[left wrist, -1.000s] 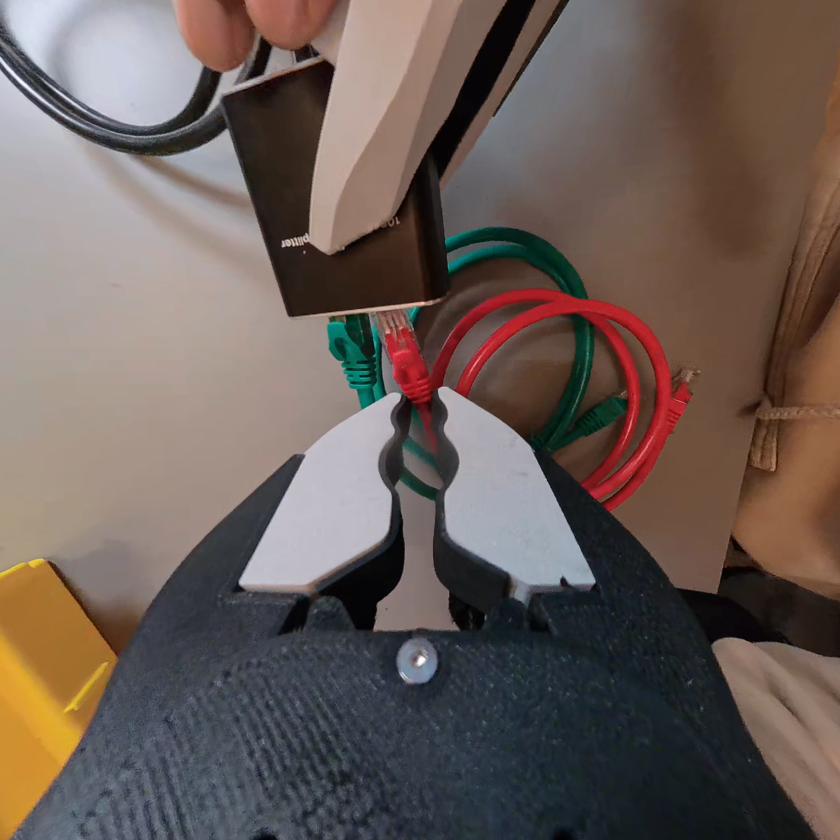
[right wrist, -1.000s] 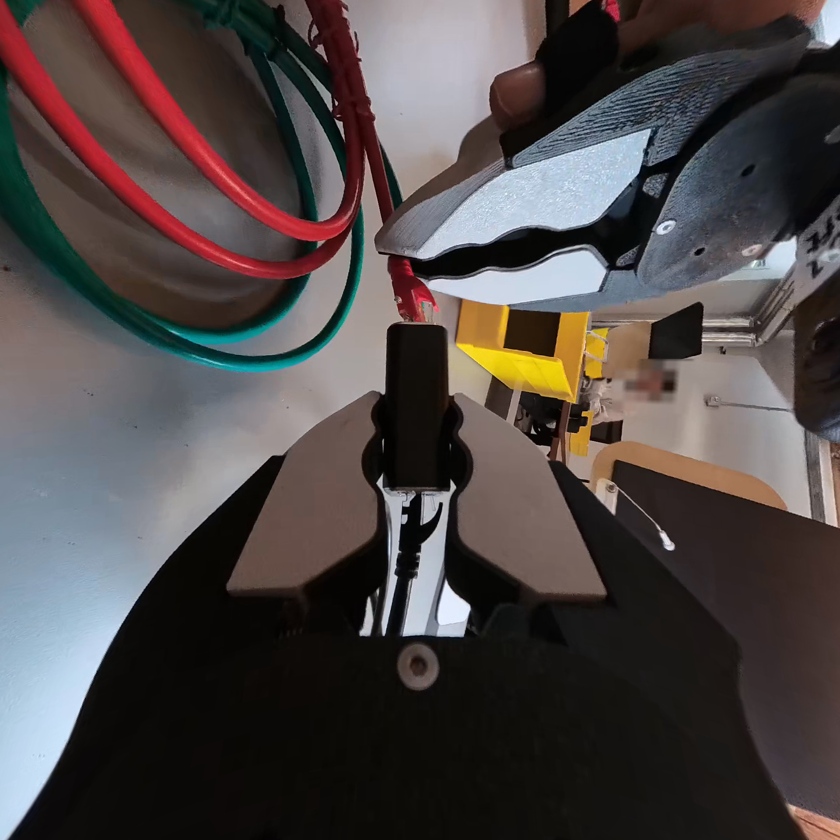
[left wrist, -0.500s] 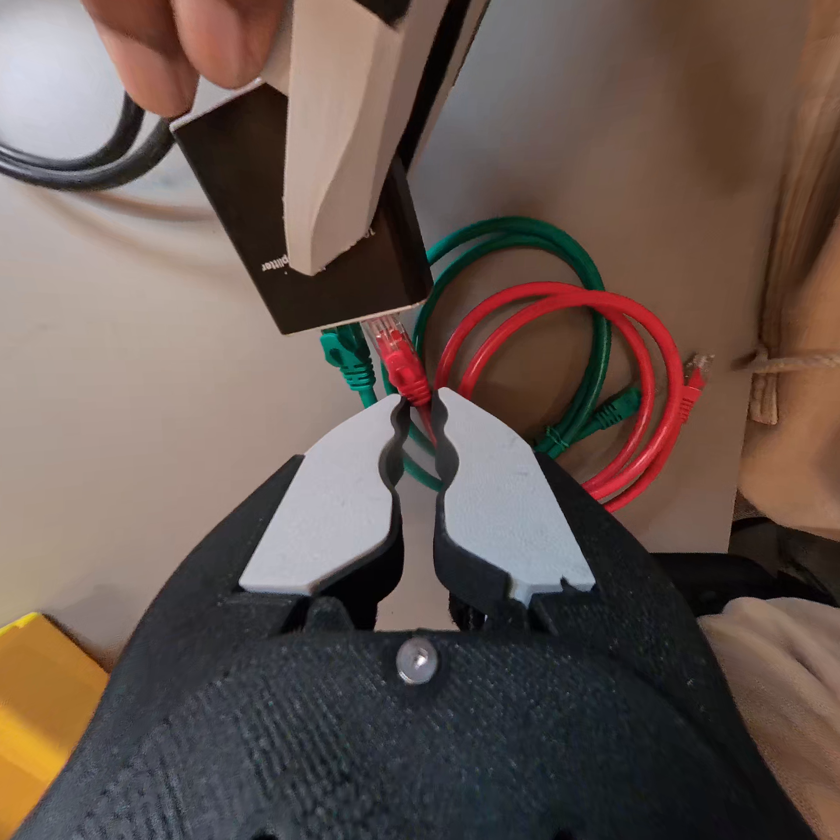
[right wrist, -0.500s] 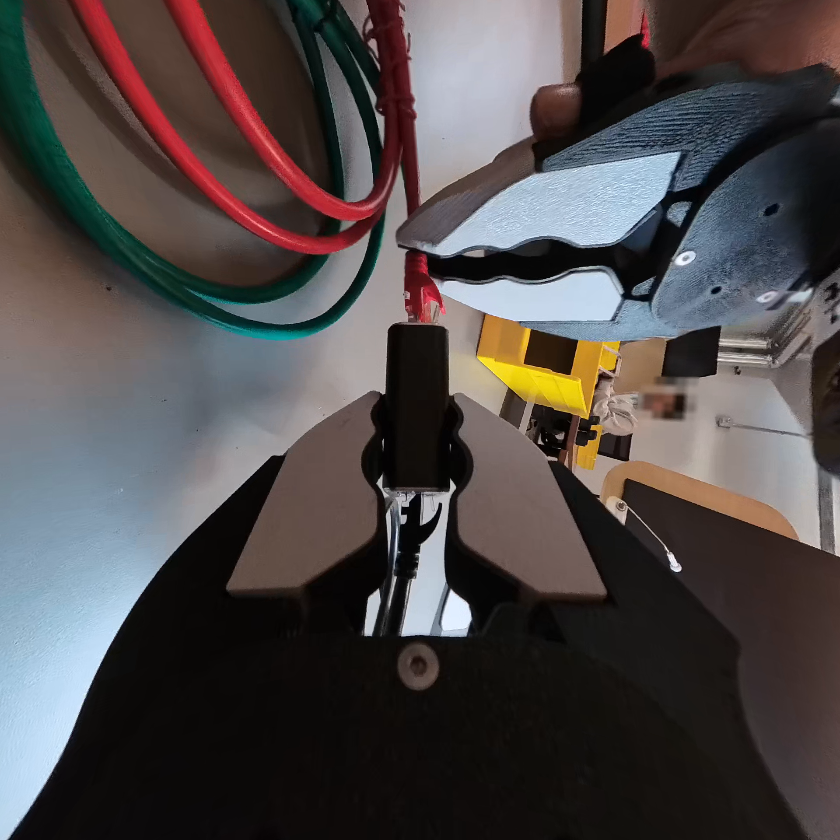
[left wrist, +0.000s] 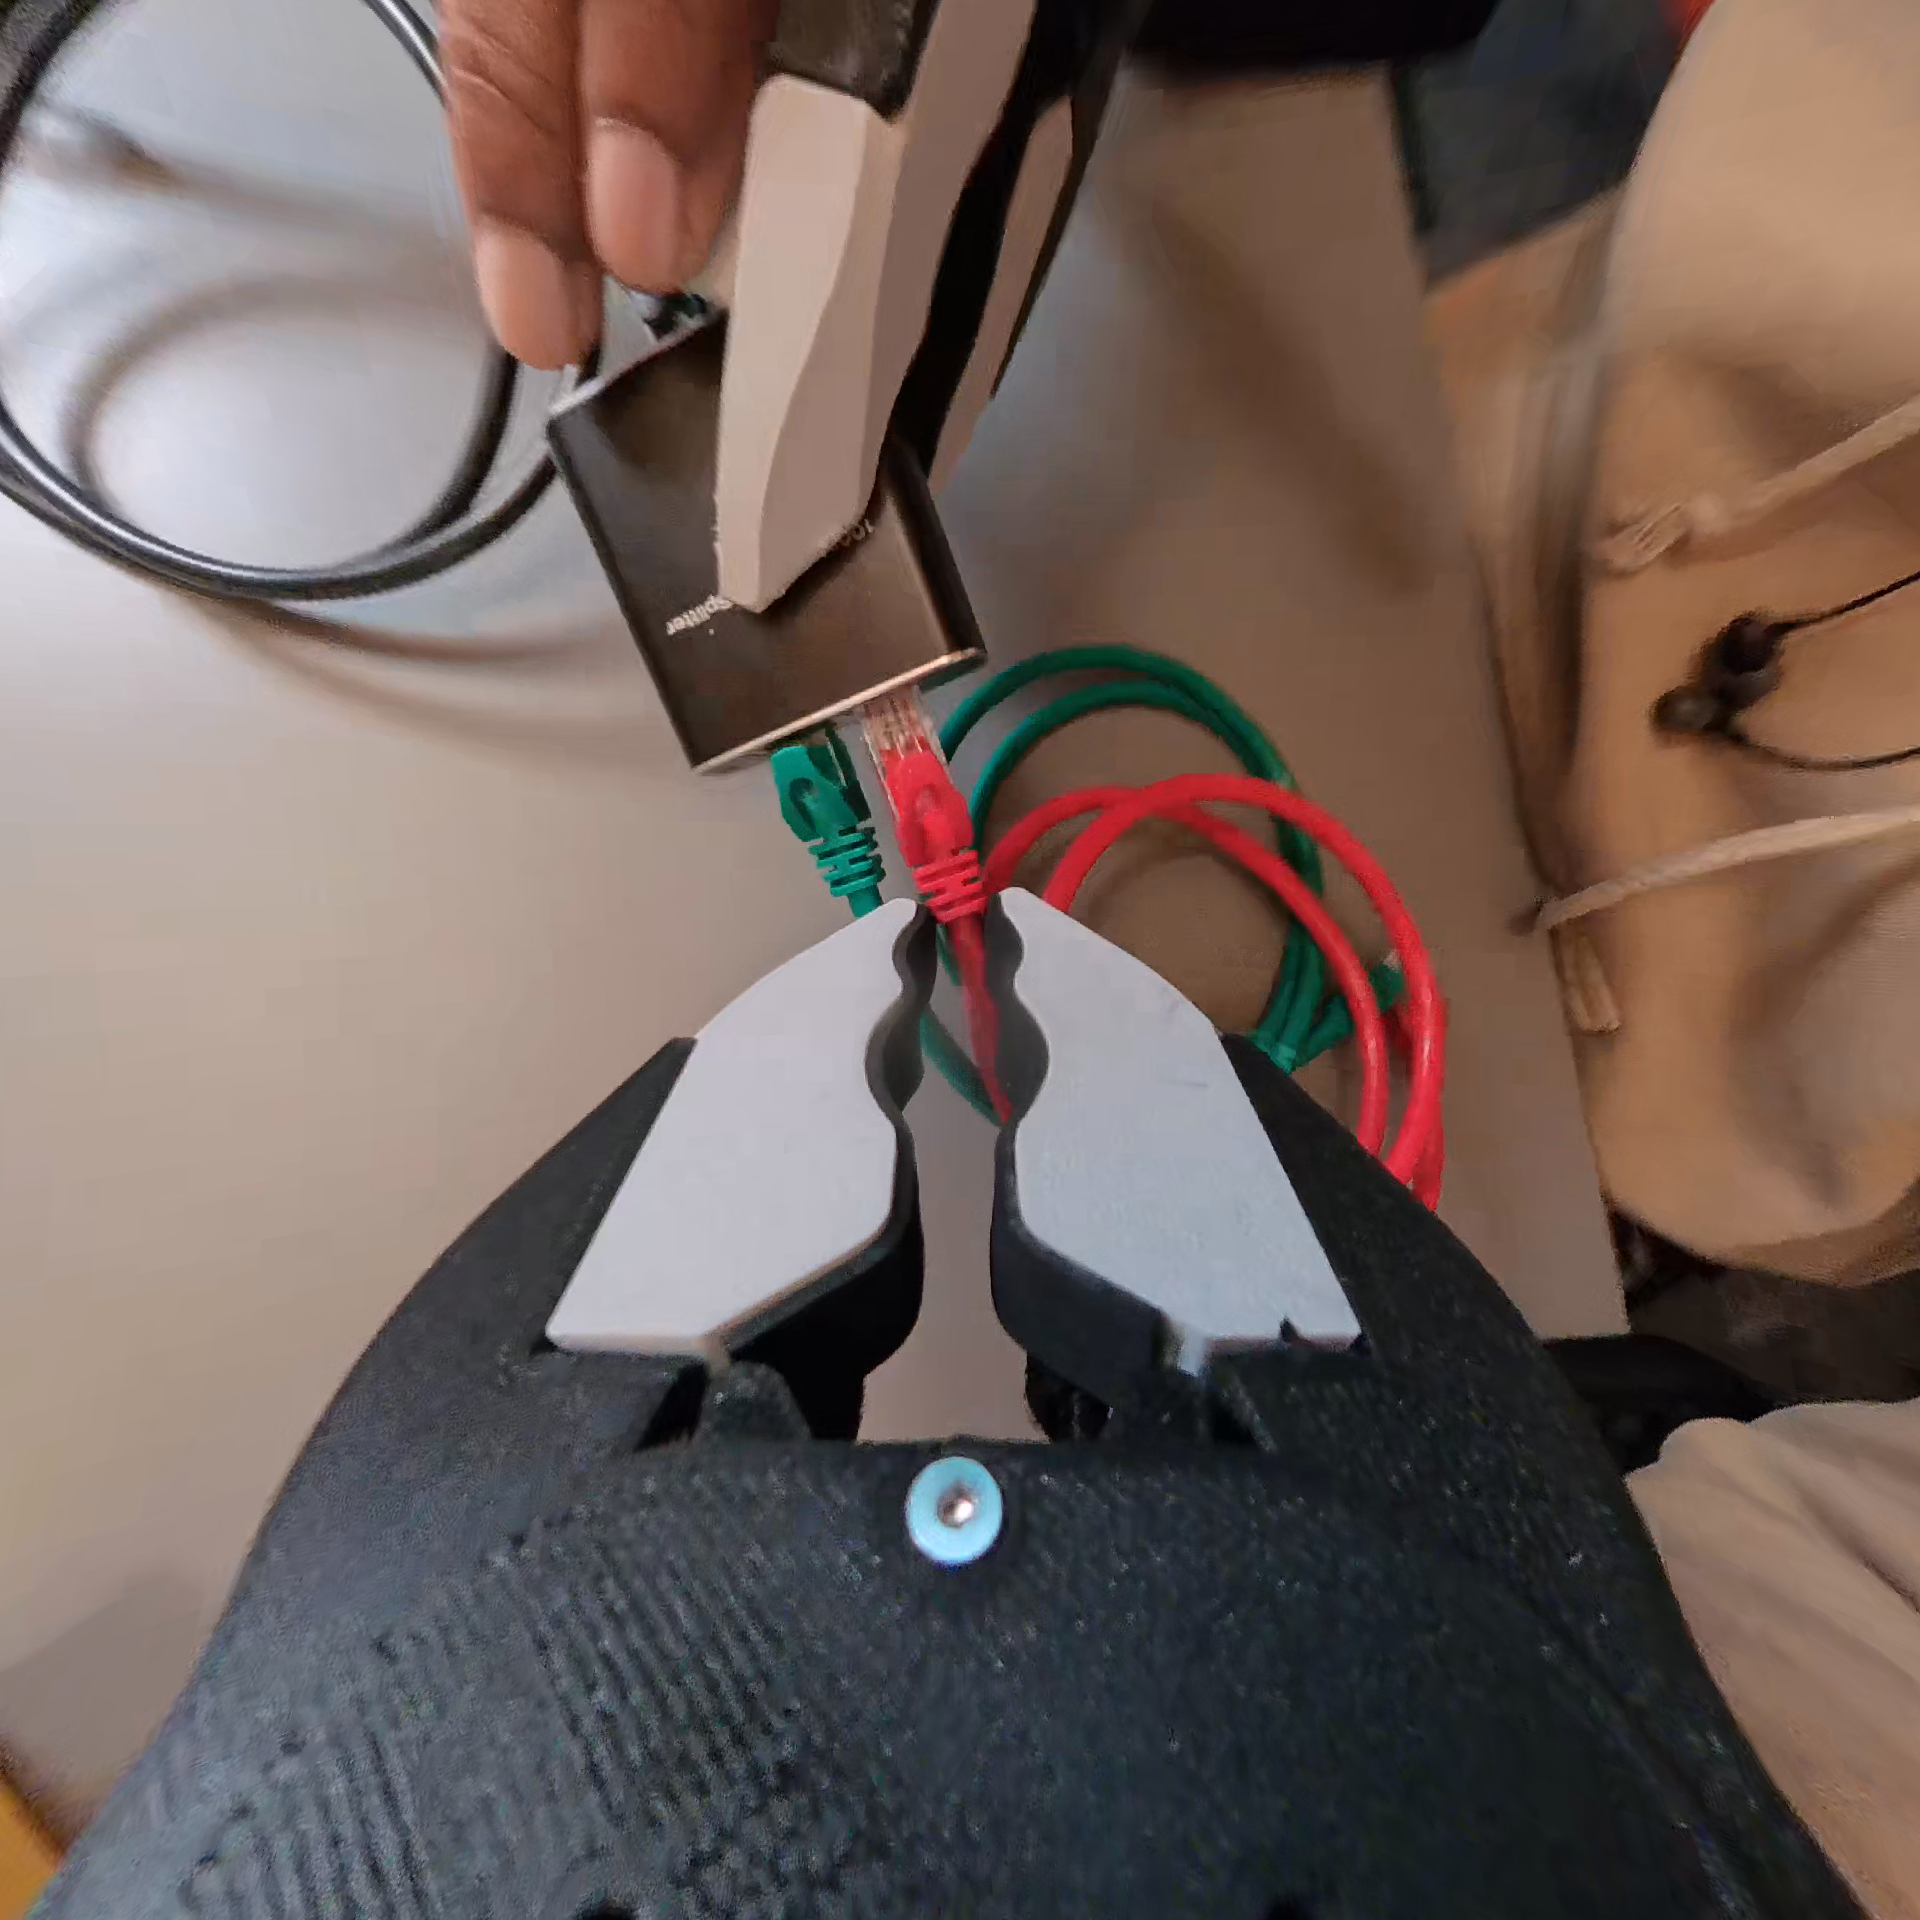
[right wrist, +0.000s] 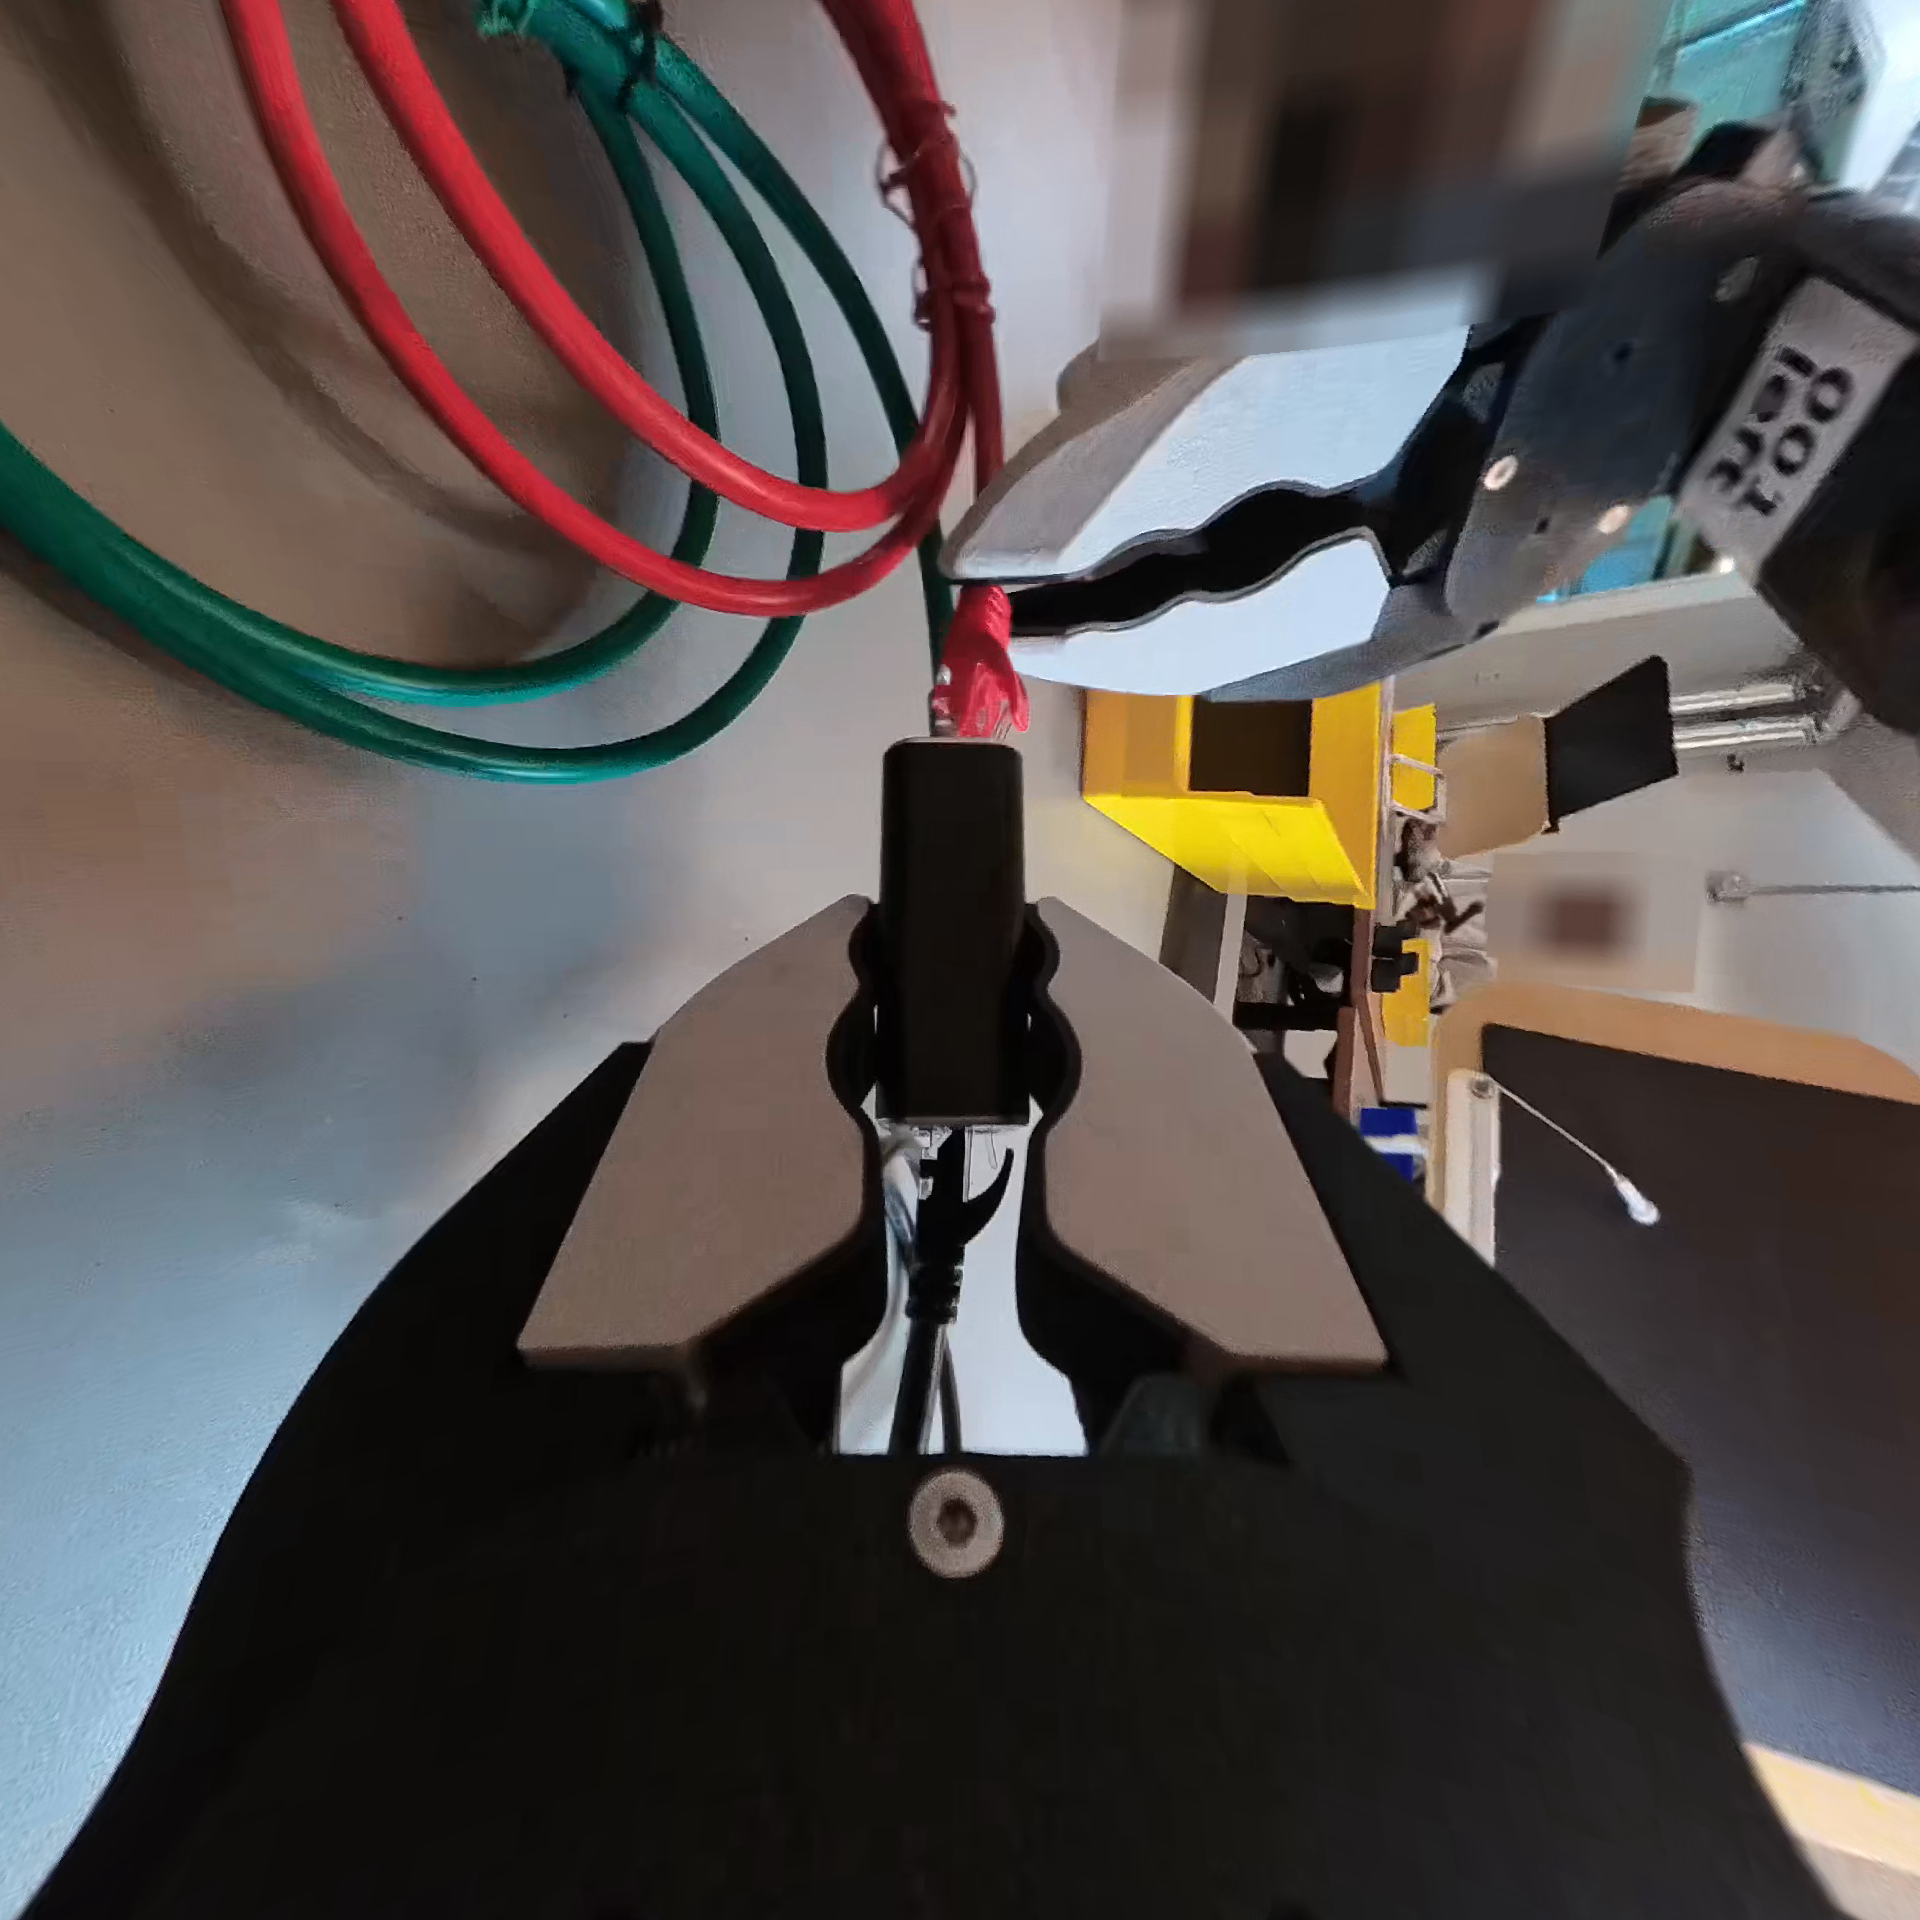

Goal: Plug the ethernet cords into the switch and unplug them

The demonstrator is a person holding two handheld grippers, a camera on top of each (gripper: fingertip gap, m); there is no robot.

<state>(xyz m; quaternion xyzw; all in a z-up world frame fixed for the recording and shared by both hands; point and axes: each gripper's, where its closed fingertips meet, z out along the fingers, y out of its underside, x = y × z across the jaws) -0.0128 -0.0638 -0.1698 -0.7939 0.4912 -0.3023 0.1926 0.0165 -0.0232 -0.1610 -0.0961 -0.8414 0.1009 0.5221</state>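
In the left wrist view my left gripper [left wrist: 961, 920] is shut on the red ethernet cord [left wrist: 1382, 935] just behind its red plug [left wrist: 925, 800]. The plug's clear tip sits at a port of the black switch [left wrist: 665, 540]. A green plug [left wrist: 821, 810] is in the port beside it. My right gripper [right wrist: 951, 920] is shut on the switch [right wrist: 951, 862], which it holds end-on. Beyond it are the red plug [right wrist: 977, 675] and the left gripper [right wrist: 971, 582]. The green cord [right wrist: 416, 675] and red cord [right wrist: 623, 416] hang in loops.
Black cables [left wrist: 208, 551] run from the switch's back end across the beige table [left wrist: 312, 987]. A hand [left wrist: 561, 156] holds the right gripper. A person's beige clothing [left wrist: 1714, 831] is at the right. A yellow bin [right wrist: 1226, 790] stands farther off.
Both grippers and the switch have shifted and tilted together; the cord loops have swung with them. Both grips are unchanged and the red plug stays at the port.
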